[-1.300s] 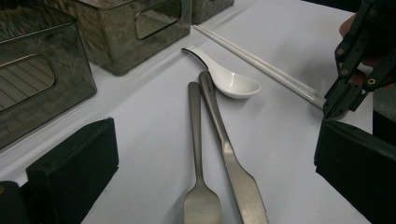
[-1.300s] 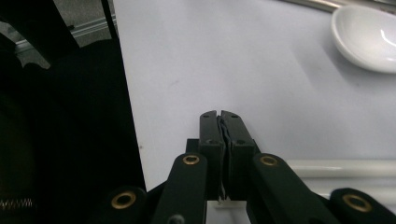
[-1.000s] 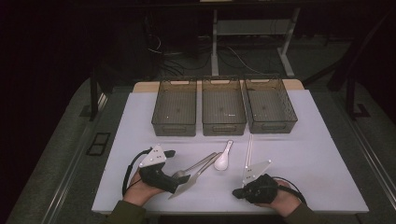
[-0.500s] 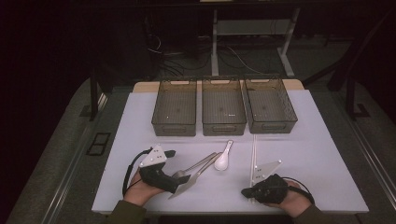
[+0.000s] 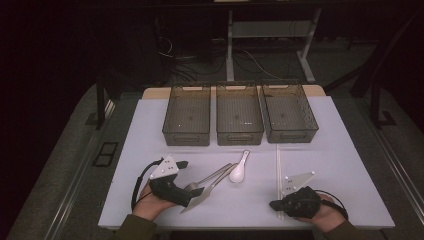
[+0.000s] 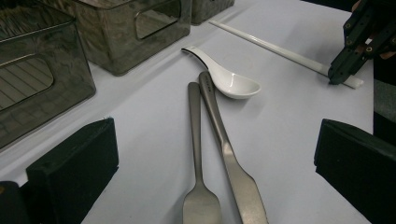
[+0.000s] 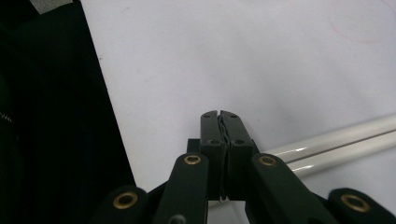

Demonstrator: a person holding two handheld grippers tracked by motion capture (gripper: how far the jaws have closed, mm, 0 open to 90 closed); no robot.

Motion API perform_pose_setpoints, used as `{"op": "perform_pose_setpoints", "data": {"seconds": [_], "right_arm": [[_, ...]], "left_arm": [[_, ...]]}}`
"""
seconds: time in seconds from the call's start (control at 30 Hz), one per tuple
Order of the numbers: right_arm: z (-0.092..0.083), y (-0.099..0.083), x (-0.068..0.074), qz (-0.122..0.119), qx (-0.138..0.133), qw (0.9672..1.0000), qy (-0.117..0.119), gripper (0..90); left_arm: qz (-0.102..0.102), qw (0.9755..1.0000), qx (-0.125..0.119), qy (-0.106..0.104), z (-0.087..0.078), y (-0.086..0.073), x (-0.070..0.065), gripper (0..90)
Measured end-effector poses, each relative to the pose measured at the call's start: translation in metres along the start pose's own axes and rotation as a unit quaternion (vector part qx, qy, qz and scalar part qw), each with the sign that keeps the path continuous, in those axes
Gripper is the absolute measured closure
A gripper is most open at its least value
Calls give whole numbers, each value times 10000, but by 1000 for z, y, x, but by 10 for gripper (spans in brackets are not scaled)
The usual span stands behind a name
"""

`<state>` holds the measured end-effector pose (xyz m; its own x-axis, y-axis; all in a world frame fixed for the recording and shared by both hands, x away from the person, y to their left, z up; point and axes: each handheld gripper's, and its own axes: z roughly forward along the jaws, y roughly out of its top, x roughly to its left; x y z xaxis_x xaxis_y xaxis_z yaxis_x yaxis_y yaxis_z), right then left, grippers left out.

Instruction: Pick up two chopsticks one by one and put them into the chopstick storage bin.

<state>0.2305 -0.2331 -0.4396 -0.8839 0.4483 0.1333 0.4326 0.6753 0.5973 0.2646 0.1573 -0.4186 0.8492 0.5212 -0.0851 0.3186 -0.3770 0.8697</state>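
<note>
The right claw [image 5: 276, 204] is pinched tight, apparently on the near end of the white chopsticks [image 5: 278, 170], which run away from it toward the three bins [image 5: 239, 114], probably so they can be dragged or lifted as a pair. The left claw [image 6: 215, 163] rests wide on the desk [image 5: 345, 170], fork [image 6: 198, 186] and knife [image 6: 229, 154] between its jaws, the white spoon [image 6: 233, 81] just beyond.

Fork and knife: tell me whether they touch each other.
Touching. In the left gripper view the knife lies slantwise against the fork, and their handles meet near the far ends, beside the white spoon, with no table showing between them there.
</note>
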Motion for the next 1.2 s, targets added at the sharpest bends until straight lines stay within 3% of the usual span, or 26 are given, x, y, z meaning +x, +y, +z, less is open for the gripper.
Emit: {"op": "perform_pose_setpoints", "data": {"seconds": [0.37, 0.47, 0.63, 0.67, 0.73, 0.93, 1.03, 1.2], "right_arm": [[-10, -12, -7, 132, -13, 9998, -112, 882], [-15, -9, -10, 232, -235, 9994, -129, 823], [-23, -1, -29, 618, -633, 9945, -569, 699], [-23, -1, -29, 618, -633, 9945, -569, 699], [-24, 8, -48, 961, -787, 9884, -869, 632], [-14, 26, -91, 1414, -771, 9748, -1542, 646], [-10, 32, -111, 1599, -797, 9685, -1732, 682], [-2, 39, -129, 1670, -725, 9654, -1869, 702]], "left_arm": [[4, 10000, 3, 4, 0, 0, 0, 0], [-4, 10000, 6, 7, 0, 0, 0, 0], [17, 10000, 31, 13, 1, 0, 0, 0], [17, 10000, 31, 13, 1, 0, 0, 0], [10, 10000, 32, 8, 1, 0, 0, 0], [11, 10000, 53, -12, 1, 0, 0, 0], [4, 10000, 50, -19, 1, 0, 1, 0], [-40, 10000, 42, -32, 2, -1, 1, 0]]}}
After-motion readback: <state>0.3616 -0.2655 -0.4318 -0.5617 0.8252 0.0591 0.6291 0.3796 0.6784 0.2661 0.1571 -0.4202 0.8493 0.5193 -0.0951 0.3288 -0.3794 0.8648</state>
